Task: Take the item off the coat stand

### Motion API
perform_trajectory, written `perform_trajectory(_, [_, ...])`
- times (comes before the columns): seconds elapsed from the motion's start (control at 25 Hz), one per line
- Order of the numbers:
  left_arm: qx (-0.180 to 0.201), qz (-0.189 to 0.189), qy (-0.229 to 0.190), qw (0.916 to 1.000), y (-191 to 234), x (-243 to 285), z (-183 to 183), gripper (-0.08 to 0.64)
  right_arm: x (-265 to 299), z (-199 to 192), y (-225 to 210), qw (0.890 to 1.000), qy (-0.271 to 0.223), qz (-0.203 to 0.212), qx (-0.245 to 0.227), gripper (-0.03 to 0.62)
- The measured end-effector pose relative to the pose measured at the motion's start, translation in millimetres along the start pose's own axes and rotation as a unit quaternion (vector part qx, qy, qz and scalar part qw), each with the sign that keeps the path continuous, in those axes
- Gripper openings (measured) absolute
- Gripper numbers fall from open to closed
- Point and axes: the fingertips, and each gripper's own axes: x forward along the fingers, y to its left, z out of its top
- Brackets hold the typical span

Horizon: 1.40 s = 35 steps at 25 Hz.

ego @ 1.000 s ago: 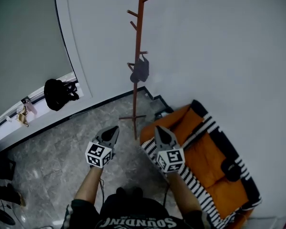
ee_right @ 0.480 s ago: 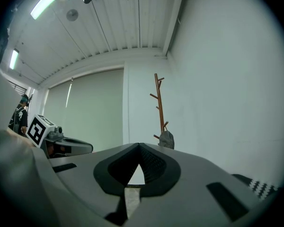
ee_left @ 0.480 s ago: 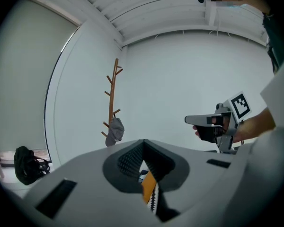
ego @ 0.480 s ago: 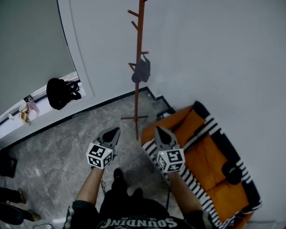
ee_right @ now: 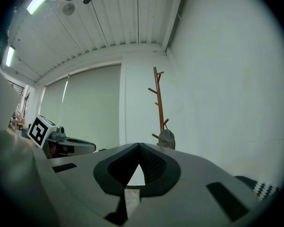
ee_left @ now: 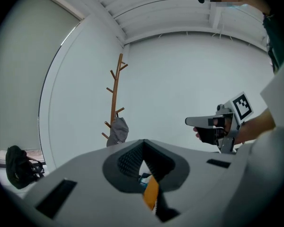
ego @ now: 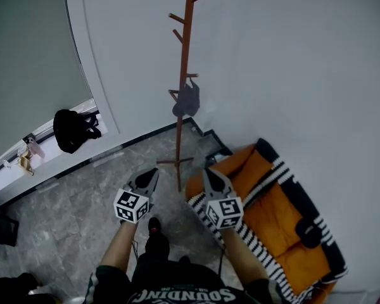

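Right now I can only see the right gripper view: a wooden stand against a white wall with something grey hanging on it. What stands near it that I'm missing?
Observer: The head view shows an orange seat with black-and-white striped edging, right beside the foot of the coat stand.
Operator: And on the other side?
Observer: A black bag lies well off toward the left of the head view, apart from the stand.
Operator: Is the other claw carrying anything?
Observer: No. The left gripper view shows the left gripper with its jaws together and nothing between them.
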Motion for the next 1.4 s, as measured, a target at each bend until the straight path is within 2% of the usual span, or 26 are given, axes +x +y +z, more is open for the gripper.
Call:
perform_trajectory(0.72, [-0.014,-0.071,0.003,0.9974,170.8,118.0,31.0,0.0,187.7,25.1,-19.0,0.998,0.002,-0.069,0.008,0.0])
perform_trajectory(1.0, [-0.019,-0.103,0.009,0.9944,195.0,149.9,30.7,0.0,218.9,25.9,-27.5,0.995,0.005,-0.103,0.007,0.0])
perform_trajectory(1.16, [-0.023,-0.113,0.01,0.9933,206.0,173.7,36.7,0.0,242.4,32.2,-33.5,0.994,0.013,-0.104,0.009,0.0])
perform_trajectory(1.4, [-0.017,-0.121,0.015,0.9924,200.8,192.8,39.4,0.0,252.8,32.3,-48.1,0.995,0.01,-0.101,0.012,0.0])
